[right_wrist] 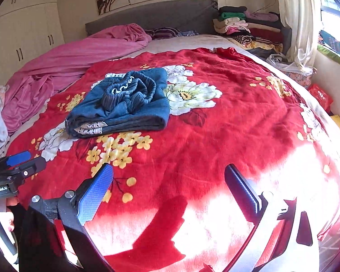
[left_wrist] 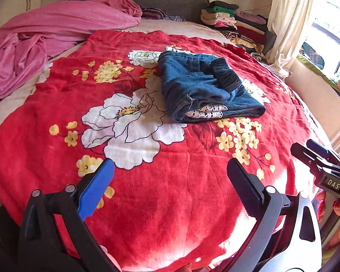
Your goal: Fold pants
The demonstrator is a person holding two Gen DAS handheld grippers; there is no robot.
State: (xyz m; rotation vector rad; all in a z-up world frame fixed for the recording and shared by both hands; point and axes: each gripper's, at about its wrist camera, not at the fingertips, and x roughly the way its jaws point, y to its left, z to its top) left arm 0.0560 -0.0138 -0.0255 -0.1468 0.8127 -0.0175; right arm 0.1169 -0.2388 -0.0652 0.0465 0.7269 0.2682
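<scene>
The blue denim pants (left_wrist: 204, 86) lie folded in a compact bundle on the red floral blanket (left_wrist: 170, 192), white lace trim showing at the near edge and the elastic waistband on top. They also show in the right wrist view (right_wrist: 124, 104). My left gripper (left_wrist: 170, 176) is open and empty, held well short of the pants near the bed's front. My right gripper (right_wrist: 170, 181) is open and empty too, also near the front, apart from the pants. The right gripper shows at the right edge of the left wrist view (left_wrist: 315, 156); the left gripper shows at the left edge of the right wrist view (right_wrist: 20, 161).
A crumpled pink sheet (left_wrist: 45, 36) lies at the back left of the bed. A stack of folded clothes (left_wrist: 233, 22) stands at the back right by the grey headboard (right_wrist: 158, 15). A curtain (left_wrist: 290, 22) and window are on the right, wardrobes (right_wrist: 22, 29) on the left.
</scene>
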